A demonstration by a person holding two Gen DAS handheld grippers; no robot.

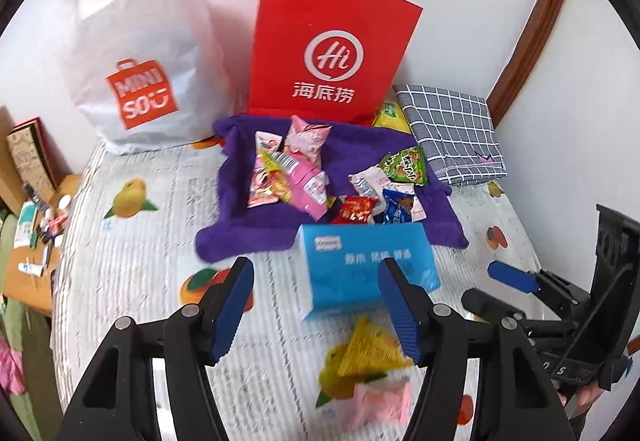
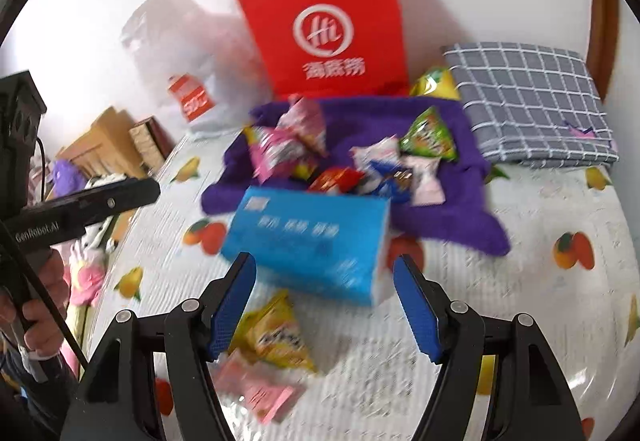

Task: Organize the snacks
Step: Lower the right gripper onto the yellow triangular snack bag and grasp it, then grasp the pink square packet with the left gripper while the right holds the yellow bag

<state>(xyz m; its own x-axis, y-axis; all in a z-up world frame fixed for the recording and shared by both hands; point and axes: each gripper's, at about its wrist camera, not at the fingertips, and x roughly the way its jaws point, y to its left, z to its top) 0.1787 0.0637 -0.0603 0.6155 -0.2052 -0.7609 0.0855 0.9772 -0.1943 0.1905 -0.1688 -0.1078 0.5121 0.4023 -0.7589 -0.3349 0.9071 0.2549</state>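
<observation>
A purple cloth (image 1: pixel 248 237) on the bed carries a pile of snack packets: pink ones (image 1: pixel 308 149), a green triangle (image 1: pixel 404 165), a red one (image 1: pixel 354 211) and a blue one (image 1: pixel 400 207). A blue tissue box (image 1: pixel 360 261) lies at the cloth's near edge. In front of it lie a yellow triangular snack (image 1: pixel 368 351) and a pink packet (image 1: pixel 380 401). My left gripper (image 1: pixel 316 281) hovers open over these two, holding nothing. My right gripper (image 2: pixel 324 273) is open and empty above the same yellow snack (image 2: pixel 276 337) and pink packet (image 2: pixel 256 389), short of the box (image 2: pixel 308 237).
A red paper bag (image 1: pixel 328 41) and a white shopping bag (image 1: pixel 136 53) stand against the wall. A folded grey checked cloth (image 1: pixel 452 133) lies at the right, a yellow-green pack (image 1: pixel 390 115) beside it. A cluttered low table (image 1: pixel 36 225) stands left of the bed.
</observation>
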